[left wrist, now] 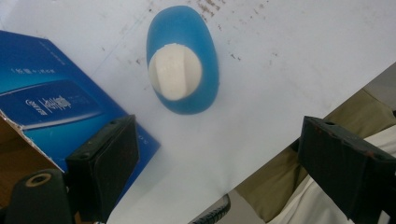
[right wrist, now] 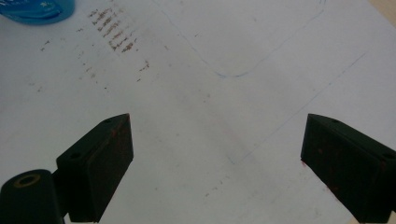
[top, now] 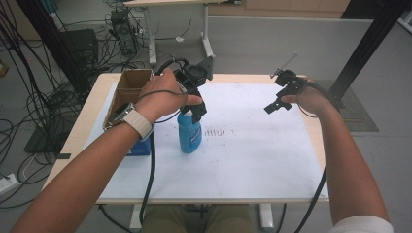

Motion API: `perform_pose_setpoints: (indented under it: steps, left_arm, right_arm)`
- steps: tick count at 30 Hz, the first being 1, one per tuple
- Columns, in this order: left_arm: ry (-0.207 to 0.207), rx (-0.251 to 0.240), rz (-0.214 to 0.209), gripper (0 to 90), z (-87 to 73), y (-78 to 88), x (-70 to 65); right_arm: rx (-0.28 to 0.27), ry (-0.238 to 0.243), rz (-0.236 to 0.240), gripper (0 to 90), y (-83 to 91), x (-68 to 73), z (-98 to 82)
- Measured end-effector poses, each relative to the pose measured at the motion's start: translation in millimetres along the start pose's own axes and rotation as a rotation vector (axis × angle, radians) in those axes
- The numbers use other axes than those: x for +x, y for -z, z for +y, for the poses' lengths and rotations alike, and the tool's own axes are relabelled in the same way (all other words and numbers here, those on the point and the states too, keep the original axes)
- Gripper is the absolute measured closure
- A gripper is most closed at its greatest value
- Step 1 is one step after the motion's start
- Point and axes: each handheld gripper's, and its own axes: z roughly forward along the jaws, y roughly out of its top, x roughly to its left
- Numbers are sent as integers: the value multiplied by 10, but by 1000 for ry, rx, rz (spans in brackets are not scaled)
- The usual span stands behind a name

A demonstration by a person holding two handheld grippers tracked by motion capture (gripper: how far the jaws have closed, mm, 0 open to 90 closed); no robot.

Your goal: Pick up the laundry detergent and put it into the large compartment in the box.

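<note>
High view: the blue bottle (top: 190, 133) stands upright on the white sheet (top: 252, 160) of the tabletop (top: 92, 109), long axis vertical, cap up. The left claw (top: 197, 109) hangs directly over it, apparently lined up for a top grasp. The cardboard box (top: 127, 87) sits at its ten o'clock.

Left gripper view: jaws wide apart, holding nothing; the bottle's white cap (left wrist: 175, 71) lies at twelve o'clock, the blue carton (left wrist: 46, 98) at nine.

Right gripper view: the right claw (right wrist: 217, 163) gapes empty above bare sheet, evidently parked clear.

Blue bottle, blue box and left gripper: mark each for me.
blue bottle (left wrist: 182, 72), left gripper view, on its white cap.
blue box (left wrist: 44, 100), left gripper view, on its printed face.
left gripper (top: 195, 112), high view, between its fingertips above the bottle.
</note>
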Motion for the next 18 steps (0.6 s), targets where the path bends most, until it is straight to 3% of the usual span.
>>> perform_pose_setpoints:
  steps: [18]
  left_arm:
    - [51,16,-2,132,136,-91,118]
  right_arm:
    - [-2,4,3,93,-17,-13,6]
